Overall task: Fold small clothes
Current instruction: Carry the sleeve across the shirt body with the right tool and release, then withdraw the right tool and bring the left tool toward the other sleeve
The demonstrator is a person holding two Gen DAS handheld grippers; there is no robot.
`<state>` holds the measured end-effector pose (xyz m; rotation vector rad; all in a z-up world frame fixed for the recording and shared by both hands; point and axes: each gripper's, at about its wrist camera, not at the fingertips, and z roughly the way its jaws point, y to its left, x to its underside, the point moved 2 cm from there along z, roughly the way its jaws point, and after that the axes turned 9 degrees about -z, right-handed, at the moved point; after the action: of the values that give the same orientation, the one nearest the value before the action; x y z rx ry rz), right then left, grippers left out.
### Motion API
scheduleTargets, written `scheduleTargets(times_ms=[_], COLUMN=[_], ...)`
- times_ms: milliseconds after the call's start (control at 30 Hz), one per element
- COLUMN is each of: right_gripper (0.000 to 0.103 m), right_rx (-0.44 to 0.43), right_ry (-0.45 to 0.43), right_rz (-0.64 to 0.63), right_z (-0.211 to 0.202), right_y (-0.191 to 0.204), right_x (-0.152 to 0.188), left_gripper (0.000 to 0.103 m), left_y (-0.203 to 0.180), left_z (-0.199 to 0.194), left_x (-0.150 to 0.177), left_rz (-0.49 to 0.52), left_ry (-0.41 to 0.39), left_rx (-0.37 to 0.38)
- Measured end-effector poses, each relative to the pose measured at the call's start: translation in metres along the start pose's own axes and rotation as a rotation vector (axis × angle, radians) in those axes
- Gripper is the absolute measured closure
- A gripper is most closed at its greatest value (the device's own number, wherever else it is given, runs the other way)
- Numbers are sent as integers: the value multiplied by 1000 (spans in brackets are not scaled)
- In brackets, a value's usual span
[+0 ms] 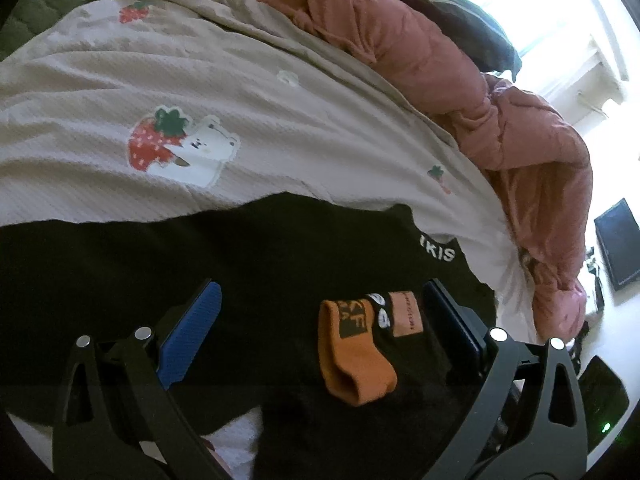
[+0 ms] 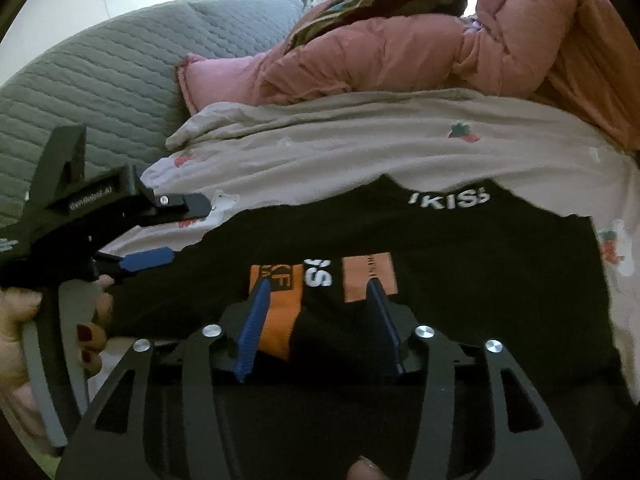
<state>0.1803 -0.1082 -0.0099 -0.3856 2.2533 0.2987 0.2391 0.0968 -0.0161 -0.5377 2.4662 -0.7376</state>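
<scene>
A black garment (image 1: 160, 260) with white lettering lies spread flat on the bed. On it rests a folded pair of socks: an orange one (image 1: 356, 356) and a black one with a salmon patch (image 1: 404, 316). My left gripper (image 1: 323, 292) is open wide, its blue pads on either side of the socks and touching nothing. In the right wrist view my right gripper (image 2: 318, 284) is open, its fingertips apart over the orange sock (image 2: 280, 320) and the salmon patch (image 2: 368, 272); the pads do not press them. The left gripper (image 2: 188, 230) shows at the left there, over the black garment (image 2: 480, 272) edge.
A beige bedspread (image 1: 180, 80) printed with strawberries and bears covers the bed. A bulky pink quilt (image 1: 520, 128) is heaped along the far side. A grey-green quilted cover (image 2: 100, 80) lies at the far left. A person's hand (image 2: 92, 332) holds the left gripper.
</scene>
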Motion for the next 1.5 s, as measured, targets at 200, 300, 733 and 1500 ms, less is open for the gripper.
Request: scheduleTargets(times_ms=[200,300,733,1500], right_gripper=[45,45,45,45], right_rx=[186,244,371,305], right_ry=[-57,-77,-68,48], right_rz=[84,127,247,106], right_z=[-35,-51,-69,-36], right_y=[-58,-86,-150,-118], right_x=[-1,4,25,25], left_gripper=[45,50,98,73], left_y=[-11,-17,-28,-50], left_z=[18,30,62,22], left_x=[20,32,56,53], left_rz=[75,105,199,340], left_ry=[64,107,78,-8], left_rx=[-1,-7,-90,-100])
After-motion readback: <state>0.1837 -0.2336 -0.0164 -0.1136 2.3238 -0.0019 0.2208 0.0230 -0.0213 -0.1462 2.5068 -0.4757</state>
